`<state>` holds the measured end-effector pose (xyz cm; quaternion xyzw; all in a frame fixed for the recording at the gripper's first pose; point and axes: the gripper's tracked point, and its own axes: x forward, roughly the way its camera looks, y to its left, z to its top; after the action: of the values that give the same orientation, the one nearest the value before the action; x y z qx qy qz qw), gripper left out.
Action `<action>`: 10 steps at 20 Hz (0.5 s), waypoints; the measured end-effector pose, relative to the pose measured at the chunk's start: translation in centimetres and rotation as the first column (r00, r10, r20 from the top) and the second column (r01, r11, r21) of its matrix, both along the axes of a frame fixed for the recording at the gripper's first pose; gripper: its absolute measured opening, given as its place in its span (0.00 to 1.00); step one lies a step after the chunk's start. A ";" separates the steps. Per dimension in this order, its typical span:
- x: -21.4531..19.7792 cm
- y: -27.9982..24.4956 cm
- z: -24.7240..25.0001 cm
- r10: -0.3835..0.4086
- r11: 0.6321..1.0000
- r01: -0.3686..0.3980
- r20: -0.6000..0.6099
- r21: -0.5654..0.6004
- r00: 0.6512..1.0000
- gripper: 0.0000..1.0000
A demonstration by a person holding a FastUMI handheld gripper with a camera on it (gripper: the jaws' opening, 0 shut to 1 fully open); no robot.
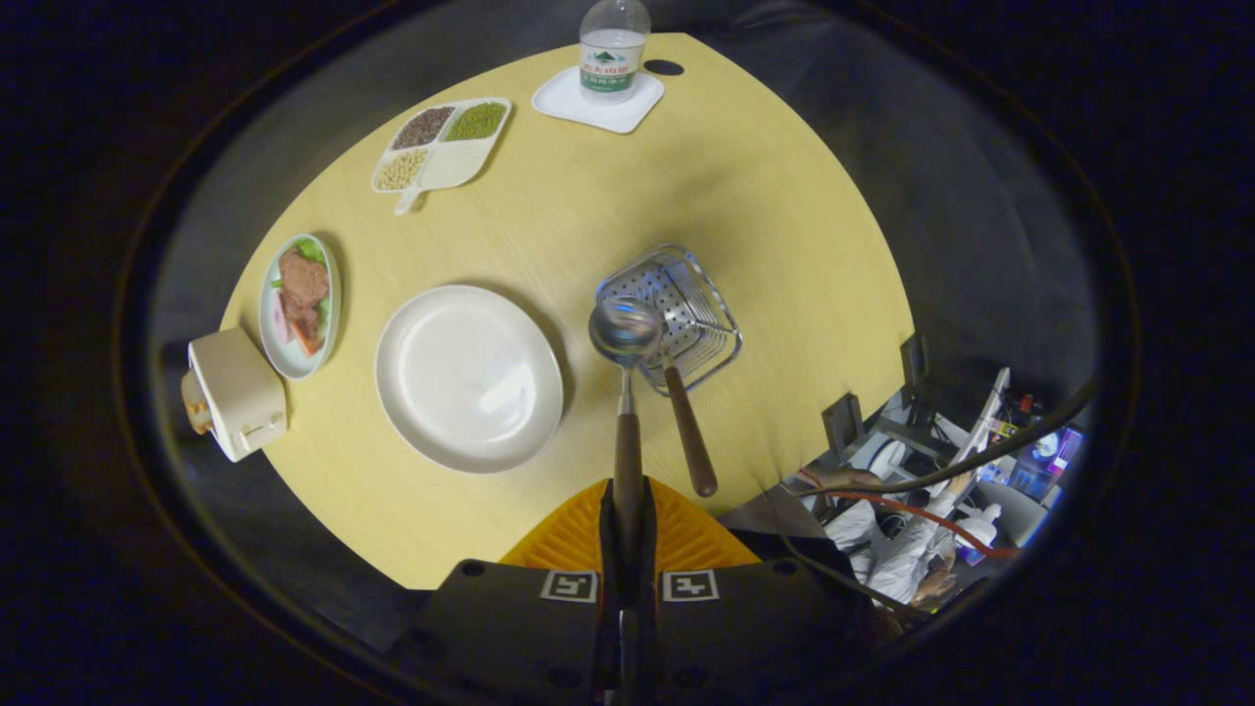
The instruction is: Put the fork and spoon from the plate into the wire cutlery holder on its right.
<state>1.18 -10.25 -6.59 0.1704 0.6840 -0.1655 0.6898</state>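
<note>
At the lower centre of the frame the gripper pinched the stiff, light spoon by its wooden handle, bowl hovering over the wire cutlery holder, where the fork already stood.

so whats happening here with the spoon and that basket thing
A person's handheld gripper is shut on the spoon, holding it by its wooden handle with the bowl over the wire cutlery holder. Another wooden-handled utensil, likely the fork, already leans in the holder. The white plate to the holder's left is empty.
</note>
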 end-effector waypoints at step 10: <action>0.1 -1.2 -3.2 0.009 0.999 -0.006 -0.073 0.039 0.997 0.10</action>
<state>1.28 -11.49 -9.81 0.1749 0.7124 -0.1559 0.6615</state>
